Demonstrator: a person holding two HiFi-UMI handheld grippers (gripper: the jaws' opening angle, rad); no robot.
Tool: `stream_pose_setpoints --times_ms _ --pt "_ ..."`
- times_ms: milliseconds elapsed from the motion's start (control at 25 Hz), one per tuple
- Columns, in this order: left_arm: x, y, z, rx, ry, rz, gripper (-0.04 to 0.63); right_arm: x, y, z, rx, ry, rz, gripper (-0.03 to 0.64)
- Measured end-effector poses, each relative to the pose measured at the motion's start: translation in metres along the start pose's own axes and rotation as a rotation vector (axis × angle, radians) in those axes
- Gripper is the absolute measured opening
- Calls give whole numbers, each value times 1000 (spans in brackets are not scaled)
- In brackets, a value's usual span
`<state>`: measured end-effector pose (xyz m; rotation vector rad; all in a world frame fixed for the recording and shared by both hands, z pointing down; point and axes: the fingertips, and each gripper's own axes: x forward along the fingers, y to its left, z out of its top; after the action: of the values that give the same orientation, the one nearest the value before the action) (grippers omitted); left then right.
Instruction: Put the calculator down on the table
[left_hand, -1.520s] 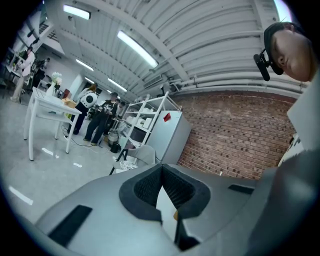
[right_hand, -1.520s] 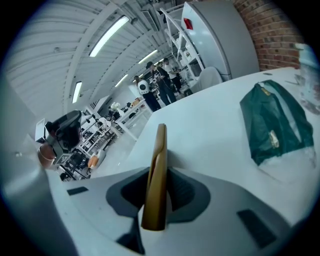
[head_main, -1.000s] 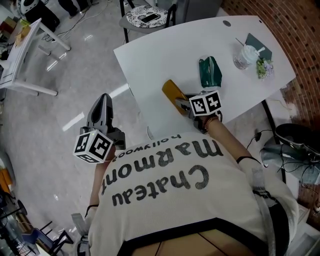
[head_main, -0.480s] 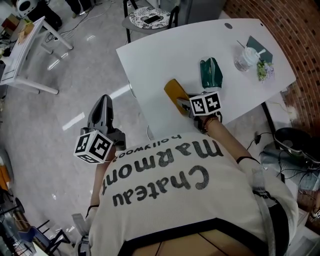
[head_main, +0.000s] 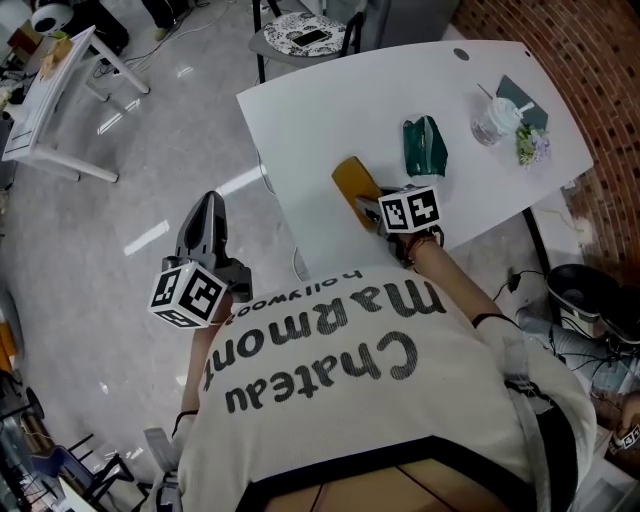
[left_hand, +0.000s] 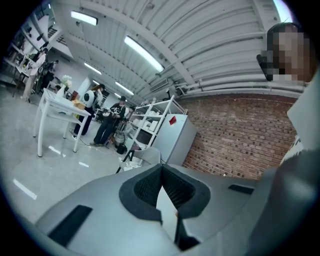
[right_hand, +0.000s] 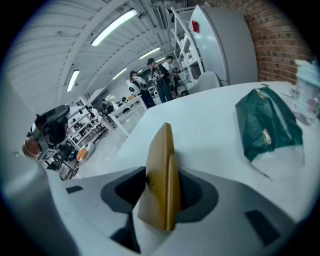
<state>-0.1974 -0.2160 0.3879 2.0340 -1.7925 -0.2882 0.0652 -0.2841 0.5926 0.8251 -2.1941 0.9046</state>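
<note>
A mustard-yellow calculator (head_main: 350, 183) lies at the near edge of the white table (head_main: 330, 100). Its near end is between the jaws of my right gripper (head_main: 368, 207). In the right gripper view the calculator (right_hand: 162, 150) stands on edge between the two pads of the right gripper (right_hand: 162, 176). The jaws have just been opening and no longer clamp it. My left gripper (head_main: 207, 205) hangs over the floor, left of the table, away from the calculator. In the left gripper view the left gripper (left_hand: 161, 167) has its pads together with nothing between them.
A green pouch (head_main: 423, 146) lies just right of the calculator. At the table's far right stand a clear plastic cup (head_main: 492, 115), a dark green card (head_main: 520, 95) and small flowers (head_main: 530, 143). A chair (head_main: 300, 35) stands behind the table. Another white table (head_main: 50, 90) is far left.
The head view has drifted slightly. Both grippers and the calculator hold their places.
</note>
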Motion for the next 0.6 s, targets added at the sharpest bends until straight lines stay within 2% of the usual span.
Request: stream_pose_setpoints --times_ms 320,600 --pt "-4 0 2 4 -10 7 2 -1 -9 1 -22 -10 -54 233" --pt "-4 0 1 0 -6 12 3 -2 -14 2 -16 -21 -69 252"
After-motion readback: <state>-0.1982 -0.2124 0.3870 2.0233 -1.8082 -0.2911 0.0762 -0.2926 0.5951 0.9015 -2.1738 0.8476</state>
